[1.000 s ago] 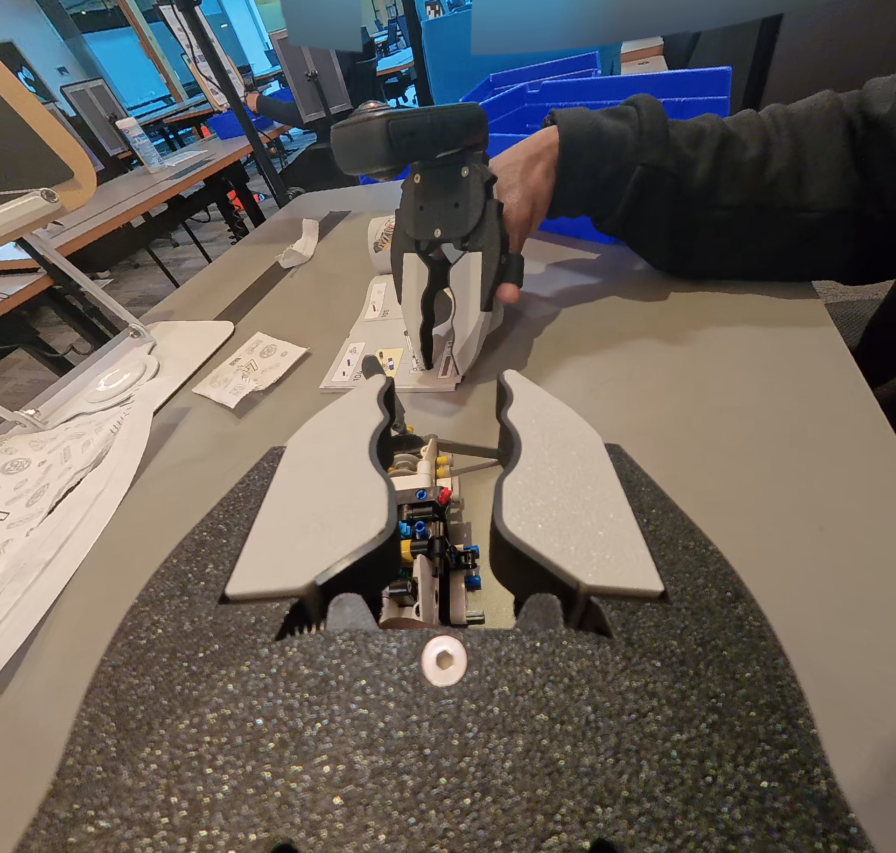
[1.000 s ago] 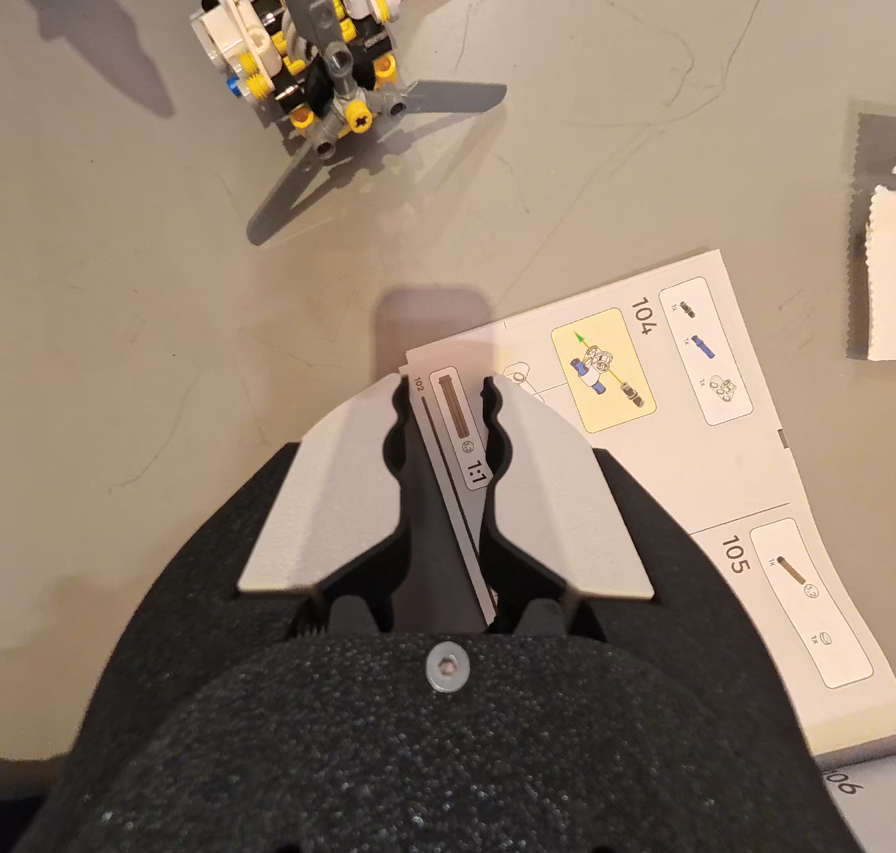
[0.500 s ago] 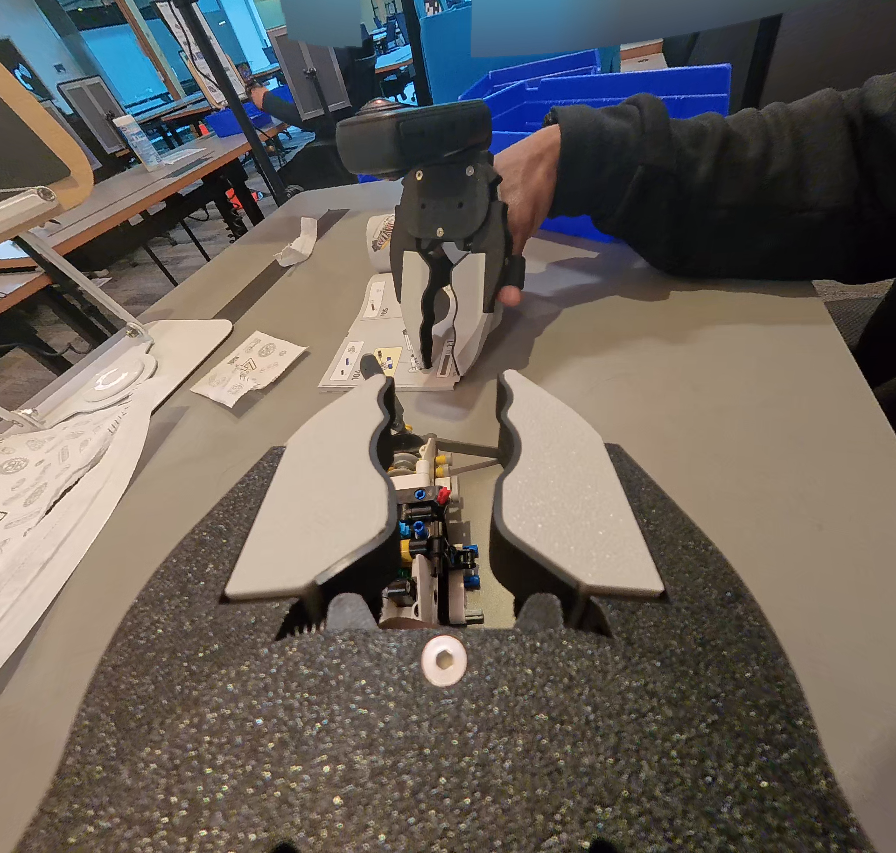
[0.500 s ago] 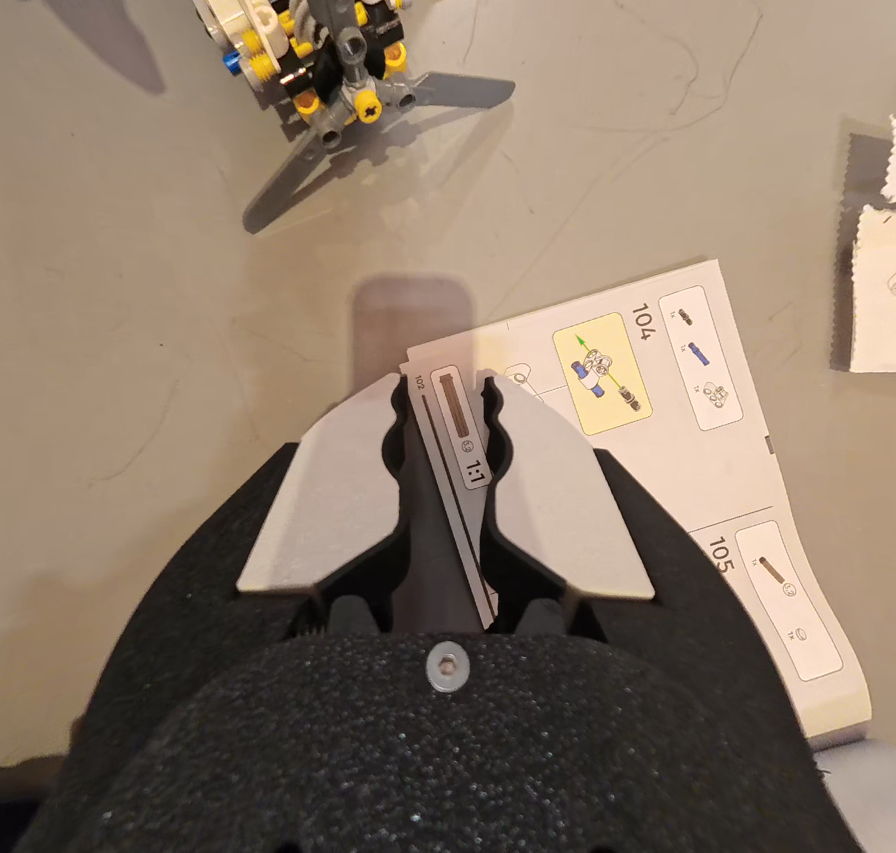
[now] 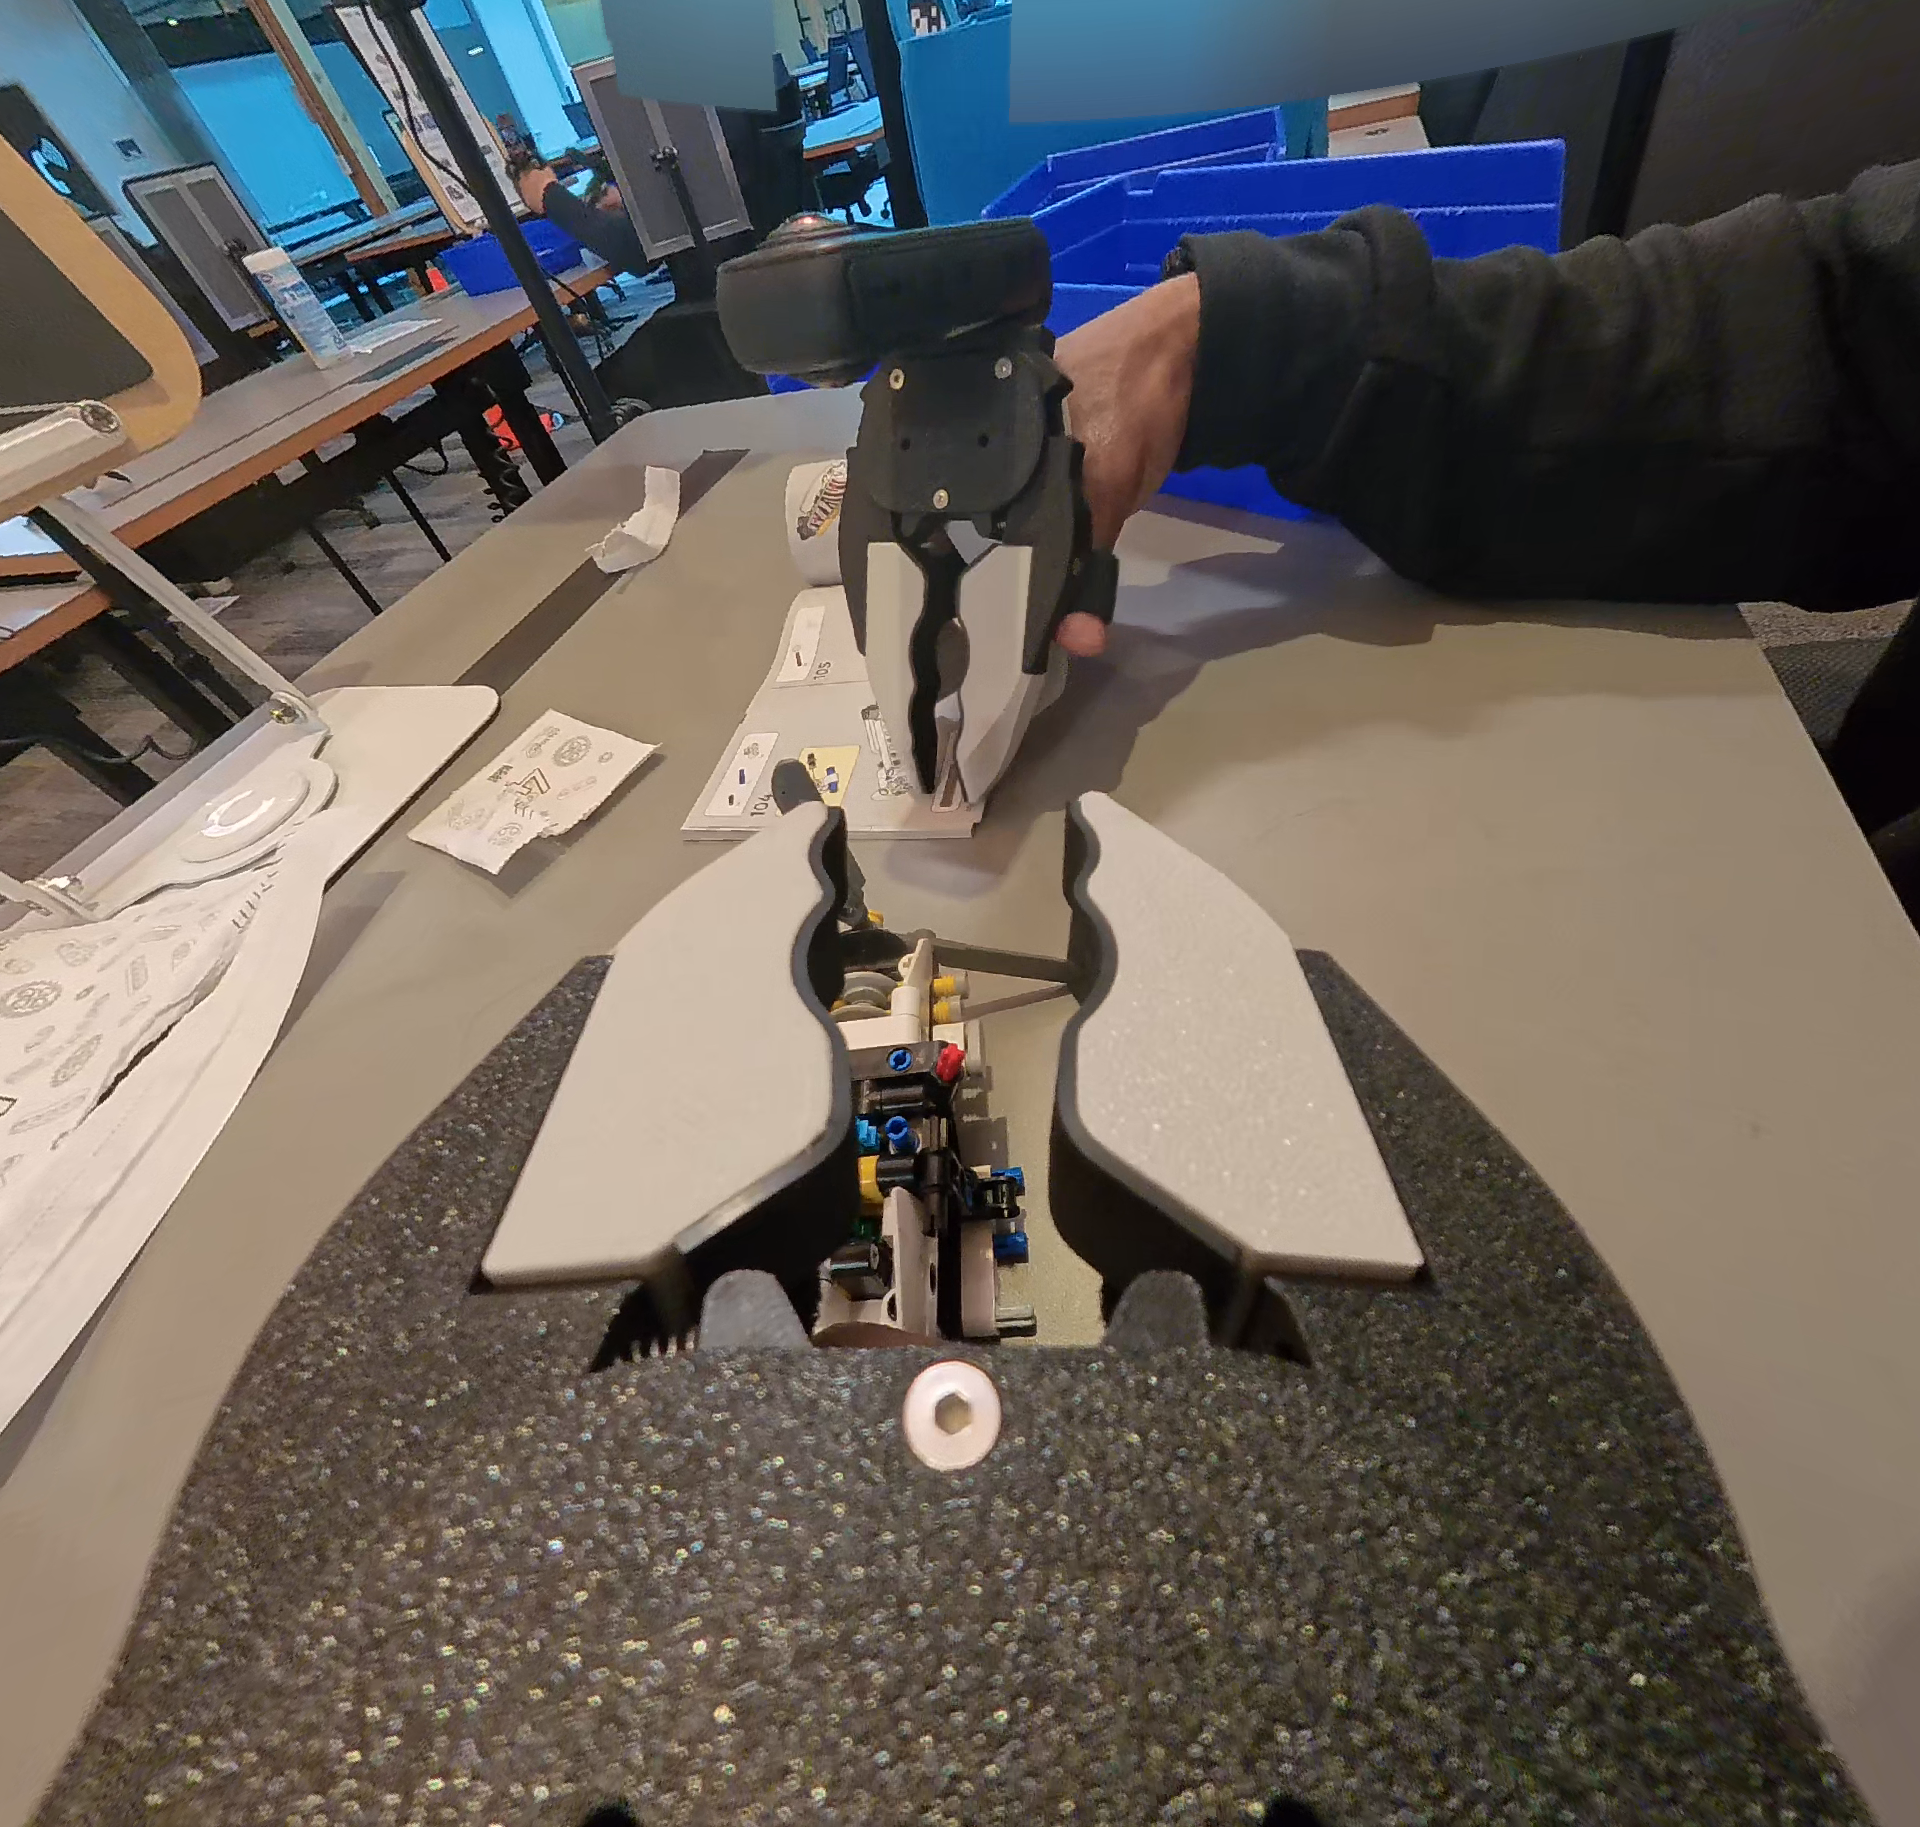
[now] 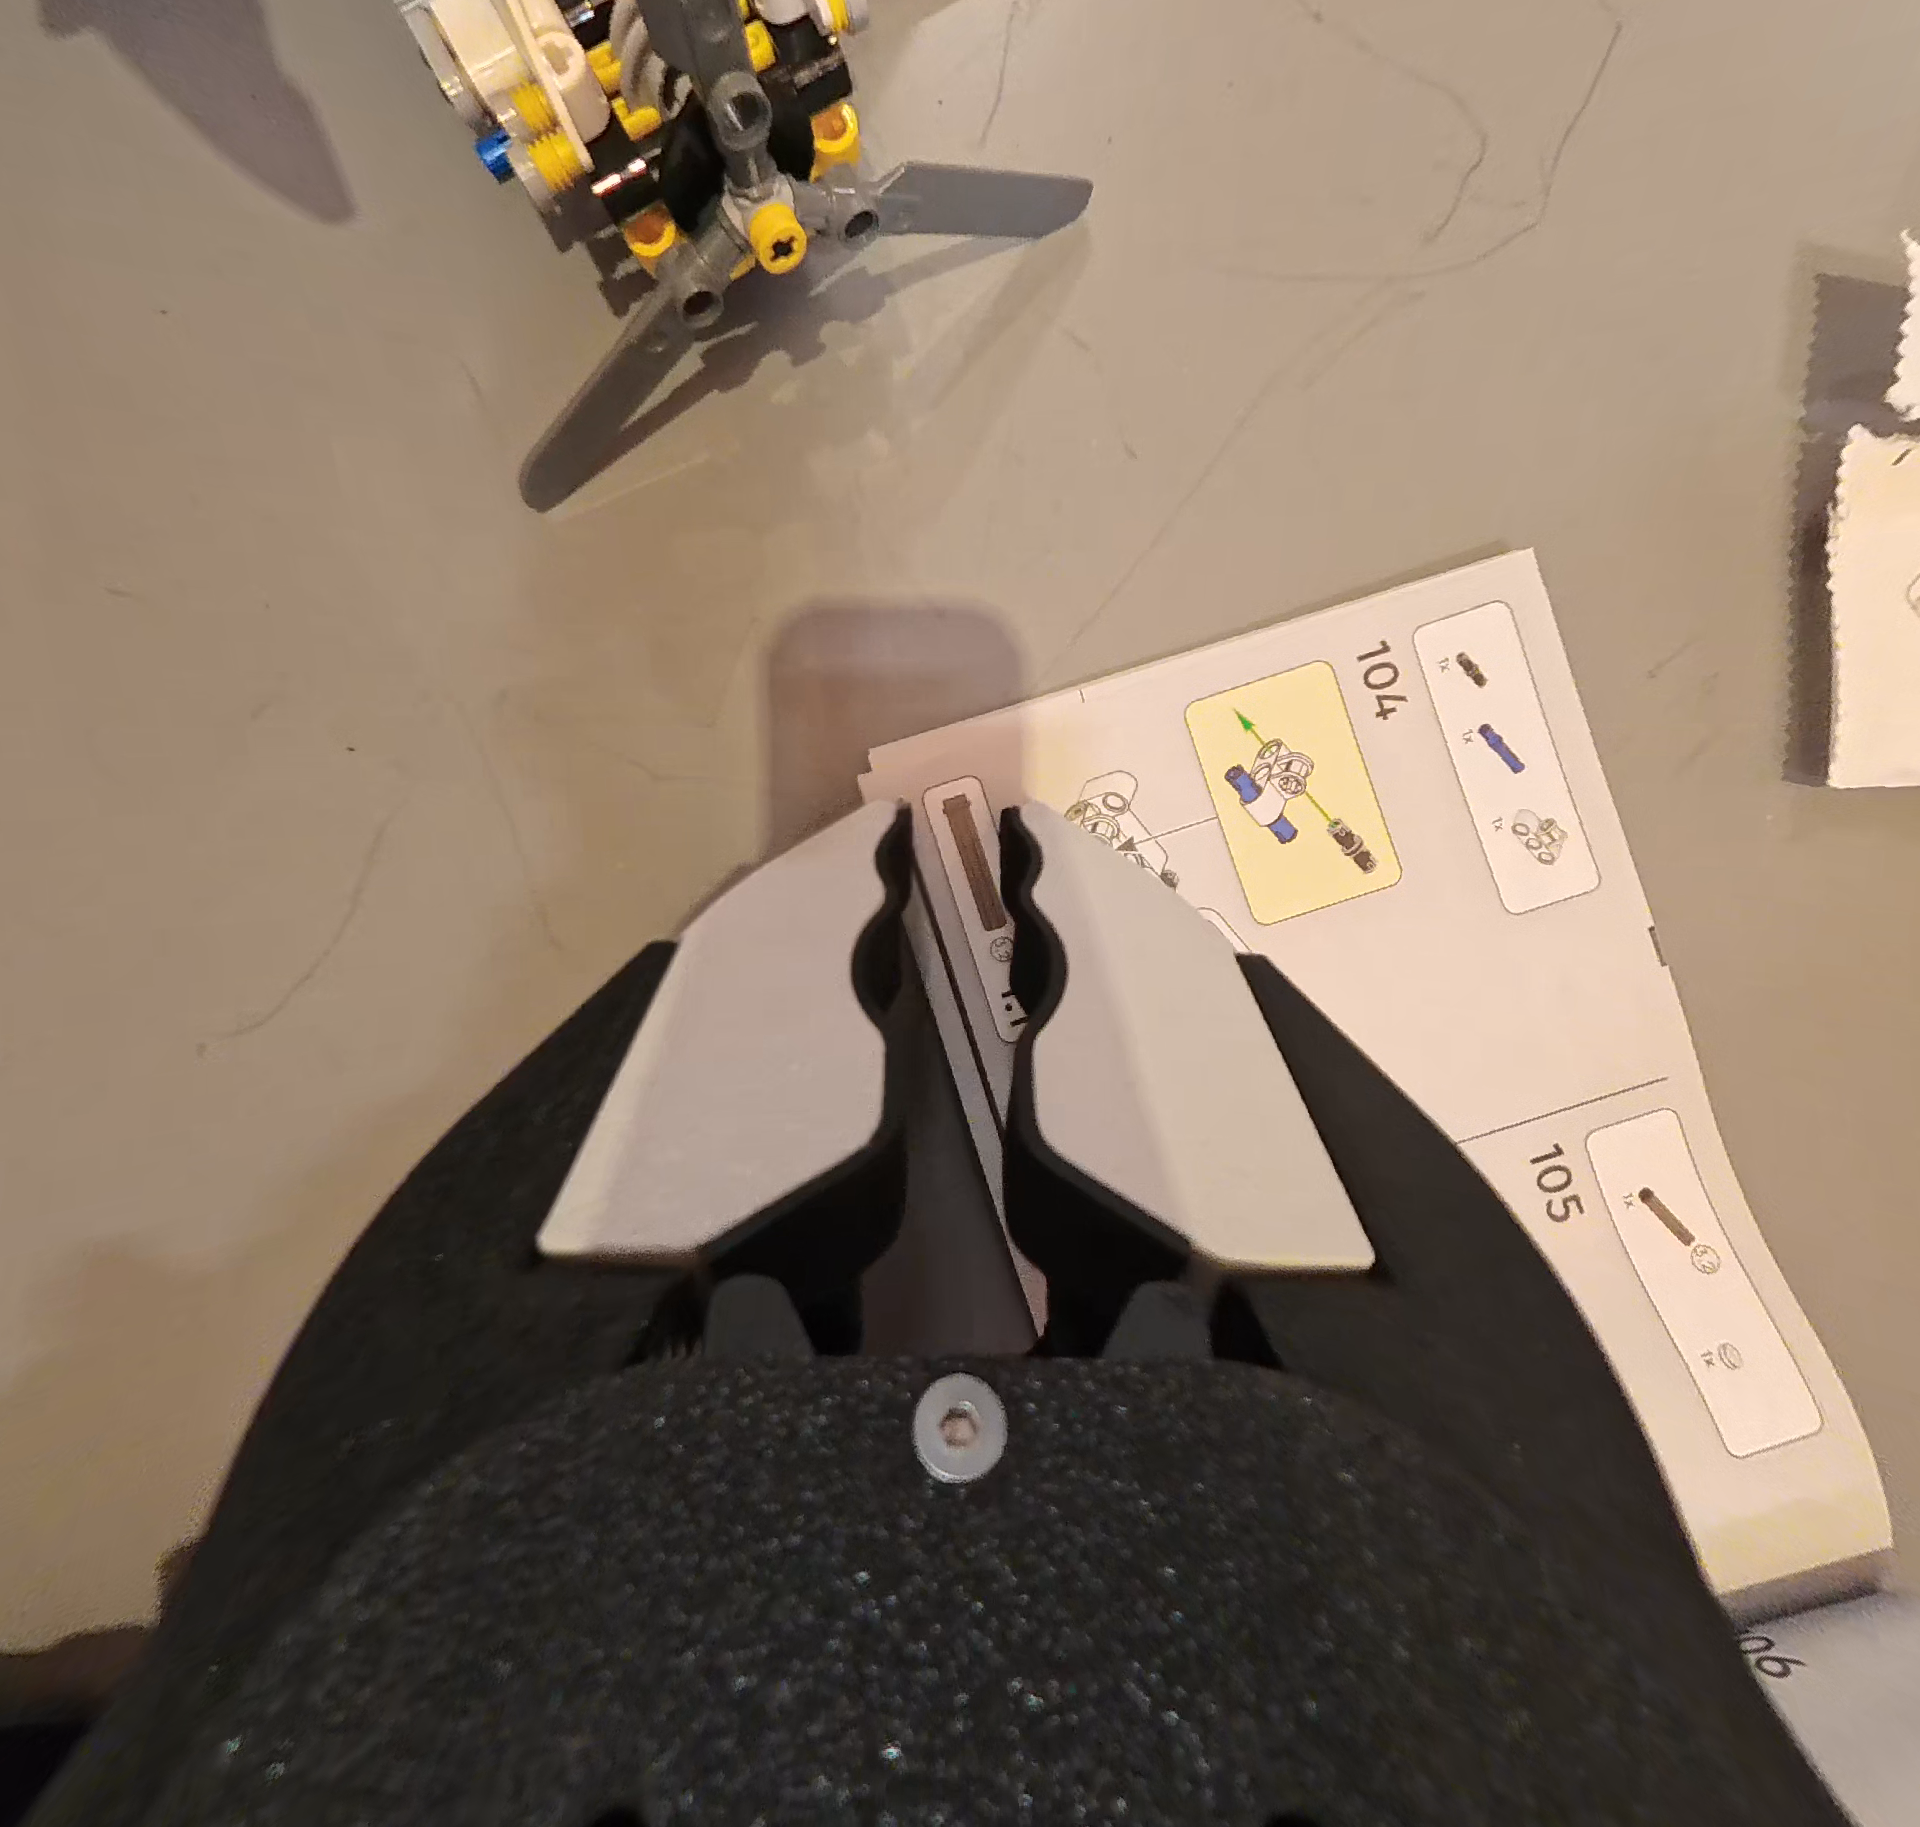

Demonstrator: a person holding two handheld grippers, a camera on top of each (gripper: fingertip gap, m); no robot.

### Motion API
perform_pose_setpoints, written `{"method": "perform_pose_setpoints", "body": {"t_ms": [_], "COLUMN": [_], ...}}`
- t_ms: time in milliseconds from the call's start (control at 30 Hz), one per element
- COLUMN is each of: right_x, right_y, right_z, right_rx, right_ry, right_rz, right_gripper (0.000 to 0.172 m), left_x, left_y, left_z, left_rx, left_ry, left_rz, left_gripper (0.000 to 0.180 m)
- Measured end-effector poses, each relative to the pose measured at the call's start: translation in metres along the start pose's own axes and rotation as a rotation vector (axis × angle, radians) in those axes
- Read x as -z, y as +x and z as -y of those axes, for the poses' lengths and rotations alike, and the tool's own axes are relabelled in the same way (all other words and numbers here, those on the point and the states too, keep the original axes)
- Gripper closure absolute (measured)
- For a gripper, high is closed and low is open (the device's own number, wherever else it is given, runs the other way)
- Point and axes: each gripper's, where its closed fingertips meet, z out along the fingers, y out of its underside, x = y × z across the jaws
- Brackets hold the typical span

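My left gripper point(image 5: 951, 811) is shut on a small brick model point(image 5: 914, 1102) of white, black, yellow and blue parts that rests low over the grey table point(image 5: 1403, 946). The left pad lies against the model, and a grey blade reaches the right finger. The model's nose and blades also show in the right wrist view point(image 6: 644, 84). My right gripper point(image 6: 956, 811) points down at the near corner of an open instruction booklet point(image 6: 1351, 998). Its fingertips straddle the page edge with a narrow gap and do not pinch it. It also shows in the left wrist view point(image 5: 940, 785), on the booklet point(image 5: 790, 728).
A person's hand and dark sleeve point(image 5: 1507, 395) hold the right gripper. Blue bins point(image 5: 1299, 188) stand behind the table. A torn printed paper piece point(image 5: 535, 780), a paper scrap point(image 5: 639, 520) and a white stand base point(image 5: 395, 728) lie at the left. Another paper piece point(image 6: 1881, 614) lies beside the booklet. Some 15 cm of space lies between my two pairs of fingers.
My right gripper's jaws have narrowed over the booklet corner and it has shifted slightly. The left gripper and the model have not moved.
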Motion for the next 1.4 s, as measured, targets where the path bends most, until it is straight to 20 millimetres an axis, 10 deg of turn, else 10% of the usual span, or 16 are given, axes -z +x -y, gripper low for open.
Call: {"method": "perform_pose_setpoints", "body": {"t_ms": [1400], "right_x": [-0.001], "right_y": [-0.011], "right_z": [0.0], "right_rx": [0.079], "right_ry": [0.009], "right_rz": [0.02], "right_gripper": [0.16], "left_x": [-0.002], "left_y": [0.003], "left_z": [-0.002], "left_rx": [-0.003], "left_ry": [-0.011], "left_rz": [-0.01], "left_gripper": [0.139]}}
